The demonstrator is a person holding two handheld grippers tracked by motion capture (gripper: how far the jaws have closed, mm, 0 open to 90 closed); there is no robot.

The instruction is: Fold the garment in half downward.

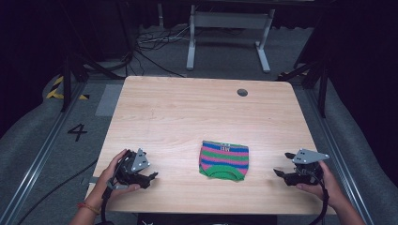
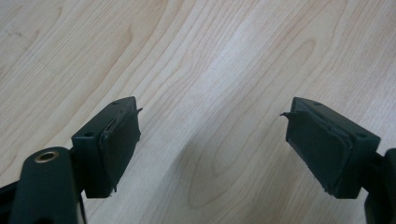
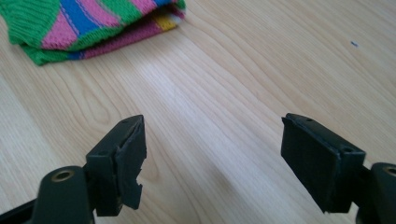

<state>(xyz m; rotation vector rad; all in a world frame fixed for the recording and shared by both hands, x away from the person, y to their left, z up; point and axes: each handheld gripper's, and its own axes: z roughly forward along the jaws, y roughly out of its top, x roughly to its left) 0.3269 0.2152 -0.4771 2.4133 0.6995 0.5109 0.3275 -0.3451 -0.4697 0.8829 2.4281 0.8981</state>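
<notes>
— Folded knitted garment in green, pink and blue stripes (image 1: 224,160), lying flat on the pale wooden table (image 1: 197,108).

— Whereabouts?

— Well nearer than the table's round cable hole (image 1: 242,92), slightly left of it. Green ribbed hem toward the near edge, small label at the far edge.

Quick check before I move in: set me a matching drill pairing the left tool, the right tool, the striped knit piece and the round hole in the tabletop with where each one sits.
Column one:
1. left tool
2. right tool
3. striped knit piece
4. round hole

Column two:
A. far part of the table, right of the middle
B. near edge, on the person's left side
C. lies folded between the two tools
D. near edge, on the person's right side

Pairs: 1-B, 2-D, 3-C, 4-A
</notes>
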